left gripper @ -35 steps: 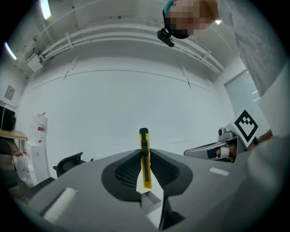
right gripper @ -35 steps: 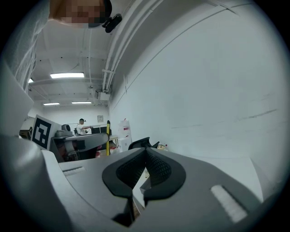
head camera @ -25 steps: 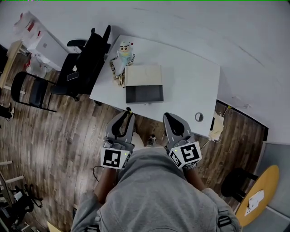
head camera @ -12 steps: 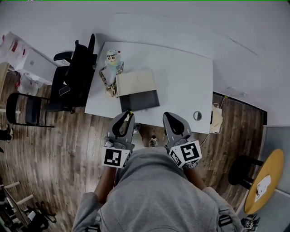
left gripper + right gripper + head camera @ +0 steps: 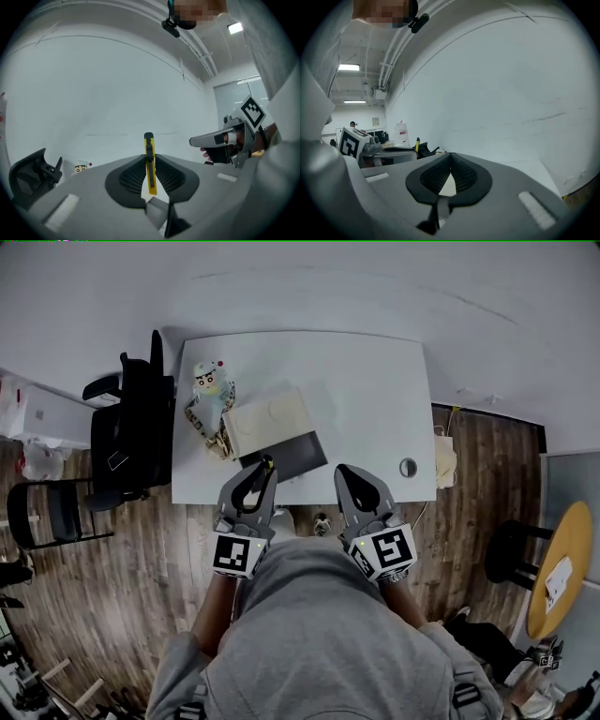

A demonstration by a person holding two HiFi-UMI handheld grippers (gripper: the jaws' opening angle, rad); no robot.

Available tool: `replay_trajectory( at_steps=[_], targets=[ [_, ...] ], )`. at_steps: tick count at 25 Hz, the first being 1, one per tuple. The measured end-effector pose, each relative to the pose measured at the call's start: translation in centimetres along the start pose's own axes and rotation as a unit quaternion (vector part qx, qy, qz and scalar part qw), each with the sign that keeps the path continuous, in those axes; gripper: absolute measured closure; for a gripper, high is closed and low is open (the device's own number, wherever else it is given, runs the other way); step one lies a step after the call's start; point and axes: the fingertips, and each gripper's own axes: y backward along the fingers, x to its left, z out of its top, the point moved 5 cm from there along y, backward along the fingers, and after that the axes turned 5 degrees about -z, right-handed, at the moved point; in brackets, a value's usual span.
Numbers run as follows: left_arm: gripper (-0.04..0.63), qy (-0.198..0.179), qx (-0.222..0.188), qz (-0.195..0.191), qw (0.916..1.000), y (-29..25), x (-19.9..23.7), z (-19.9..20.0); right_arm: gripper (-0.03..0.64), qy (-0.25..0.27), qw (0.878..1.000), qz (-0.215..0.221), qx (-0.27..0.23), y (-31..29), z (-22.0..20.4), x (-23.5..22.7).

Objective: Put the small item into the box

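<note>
Now the left gripper (image 5: 265,468) clamps the slim yellow plastic utility knife (image 5: 150,174) upright between its jaws. In the head view the knife tip overlaps the near edge of the open grey-lined rectangular box (image 5: 292,456) on the white table (image 5: 375,399); a second ago both lay farther ahead. Right gripper (image 5: 450,155): jaws together, nothing in them, beside the left as before.
</note>
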Motion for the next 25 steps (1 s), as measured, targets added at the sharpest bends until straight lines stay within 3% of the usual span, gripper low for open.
replay_trajectory(
  at_steps=[7, 15, 25],
  targets=[
    [0.532, -0.015, 0.049, -0.083, 0.9953, -3.3, 1.6, -2.1, 0.601, -0.011, 0.998, -0.054, 0.006, -1.5, -0.2, 0.0],
    [0.532, -0.019, 0.117, -0.163, 0.9795, -6.3, 2.5, -6.1, 0.601, -0.031, 0.993, -0.110, 0.020, -2.5, -1.2, -0.4],
    [0.532, -0.023, 0.161, -0.221, 0.9617, -8.9, 3.4, -9.7, 0.601, -0.050, 0.985, -0.163, 0.036, -3.3, -2.6, -1.0]
  ],
)
